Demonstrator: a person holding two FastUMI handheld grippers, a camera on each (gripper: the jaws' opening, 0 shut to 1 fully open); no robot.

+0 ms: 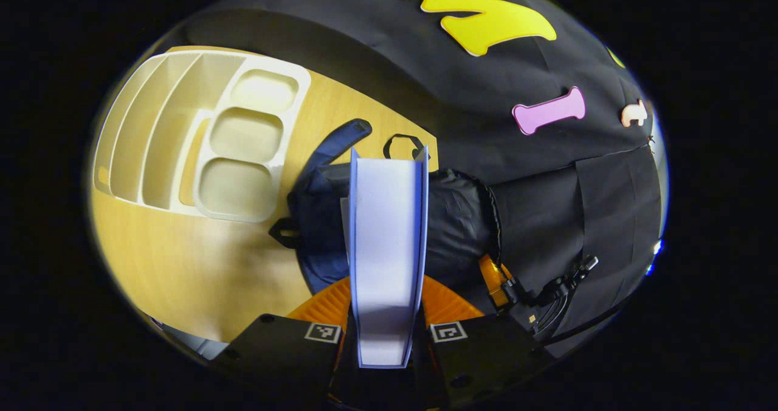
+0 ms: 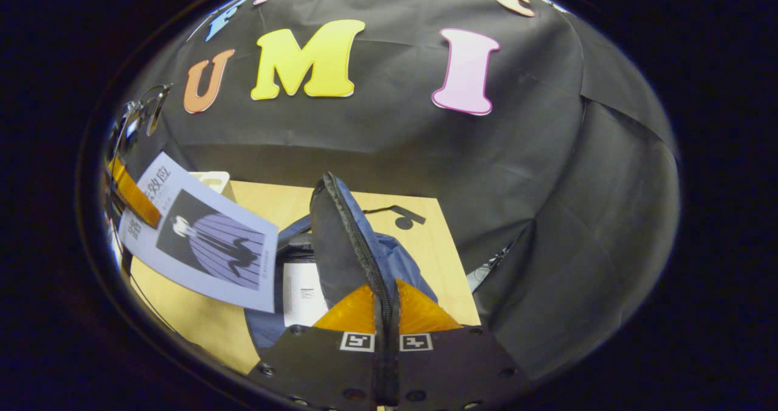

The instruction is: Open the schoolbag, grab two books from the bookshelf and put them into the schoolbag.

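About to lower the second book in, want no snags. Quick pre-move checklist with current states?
1. Left gripper shut on the book: ok.
2. Right gripper pinching the schoolbag flap up, zipper edge between the fingers: ok.
3. Bag mouth open: ok; a first book already lies inside.
4. Held book over the schoolbag: ok.
5. Book edge aligned with the opening: cannot tell.
6. Bookshelf clear of the path: ok, off to the side.
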